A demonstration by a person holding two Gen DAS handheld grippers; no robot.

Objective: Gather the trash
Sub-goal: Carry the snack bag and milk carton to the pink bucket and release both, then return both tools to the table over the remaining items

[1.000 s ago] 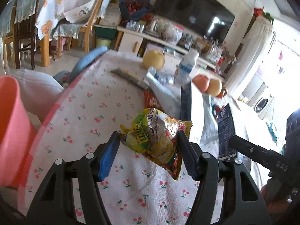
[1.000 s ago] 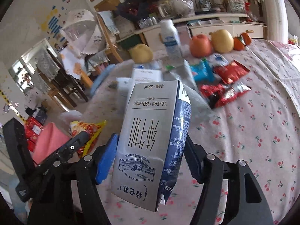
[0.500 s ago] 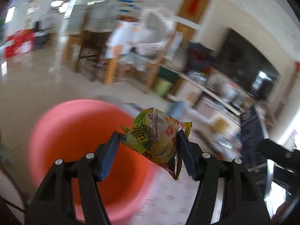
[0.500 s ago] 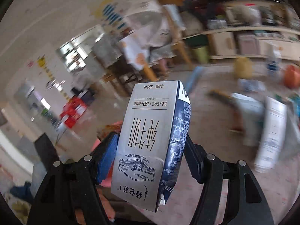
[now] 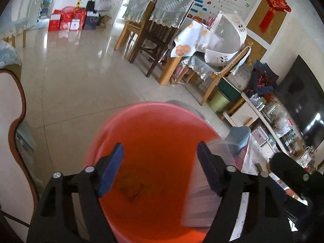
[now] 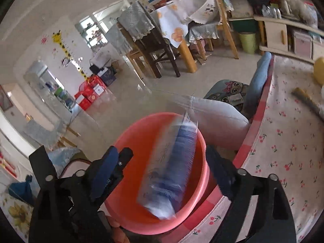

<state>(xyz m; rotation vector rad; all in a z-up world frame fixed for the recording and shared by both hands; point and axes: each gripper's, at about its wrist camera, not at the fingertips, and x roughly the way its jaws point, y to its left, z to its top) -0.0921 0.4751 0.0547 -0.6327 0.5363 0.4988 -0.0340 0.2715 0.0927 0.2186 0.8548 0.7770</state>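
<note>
A pink plastic bucket (image 5: 113, 129) fills the lower left wrist view; it also shows in the right wrist view (image 6: 129, 133). My left gripper (image 5: 162, 166) is open above the bucket mouth. The snack bag (image 5: 131, 188) lies blurred inside the bucket. My right gripper (image 6: 162, 168) is open above the bucket. The white and blue milk carton (image 6: 172, 168) is blurred, free between the jaws, falling into the bucket.
The cherry-print tablecloth (image 6: 283, 141) lies to the right of the bucket with a pink edge. A white cushion (image 6: 218, 117) sits behind the bucket. Wooden chairs (image 5: 160, 30) and a dining table stand across the tiled floor. The left gripper's body (image 6: 60, 182) shows at left.
Both grippers swung from the table to over the bucket and opened. The snack bag dropped into the bucket and the milk carton left the right jaws.
</note>
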